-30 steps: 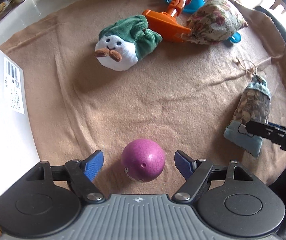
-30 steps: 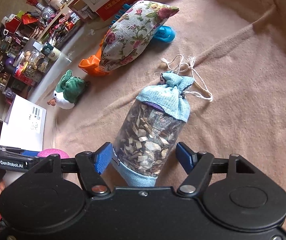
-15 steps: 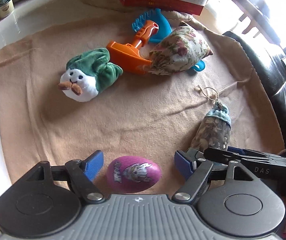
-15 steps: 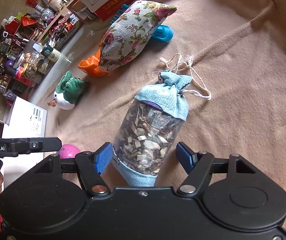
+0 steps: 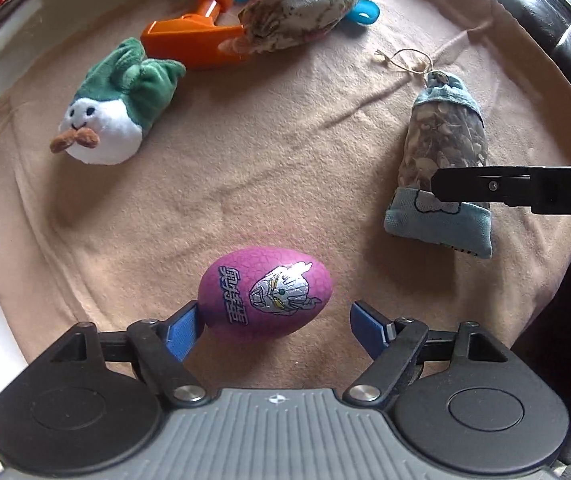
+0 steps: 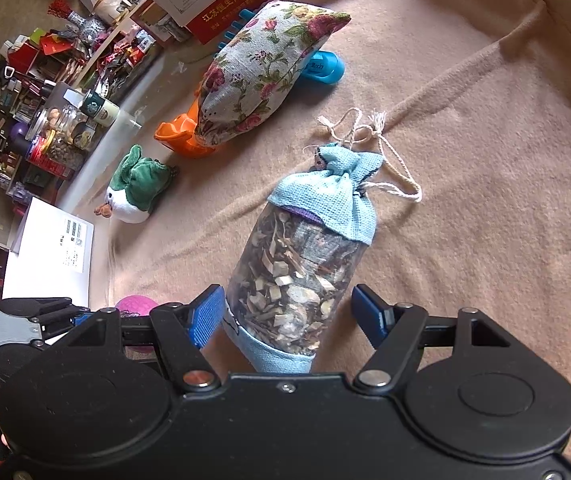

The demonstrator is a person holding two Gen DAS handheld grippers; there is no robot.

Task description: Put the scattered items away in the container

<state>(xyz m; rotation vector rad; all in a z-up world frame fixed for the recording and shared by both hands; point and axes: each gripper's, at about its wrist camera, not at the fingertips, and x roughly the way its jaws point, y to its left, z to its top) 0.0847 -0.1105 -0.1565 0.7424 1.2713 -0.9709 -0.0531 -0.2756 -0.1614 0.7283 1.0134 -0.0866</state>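
A purple egg [image 5: 265,292] with a printed figure lies on its side on the tan blanket [image 5: 245,168]. My left gripper [image 5: 275,330] points down over it, open. The left pad [image 5: 183,330] is at the egg's end and the right pad stands clear of it. My right gripper [image 6: 287,316] is open astride a herb sachet [image 6: 305,264] with blue cloth ends, which lies on the blanket. That sachet [image 5: 441,164] also shows in the left wrist view, partly under the right gripper's black finger [image 5: 517,190].
A green-and-white plush [image 5: 113,120], an orange toy shovel [image 5: 193,36], a floral pouch [image 5: 309,4] and a blue plastic rake [image 5: 365,14] lie at the blanket's far side. A white box [image 6: 49,256] with a barcode label sits left. Cluttered shelves [image 6: 45,100] stand beyond.
The left view has shifted across the blanket and rolled. The egg, first seen end-on, now shows its printed side and sits toward the left pad. The right gripper and sachet are unchanged.
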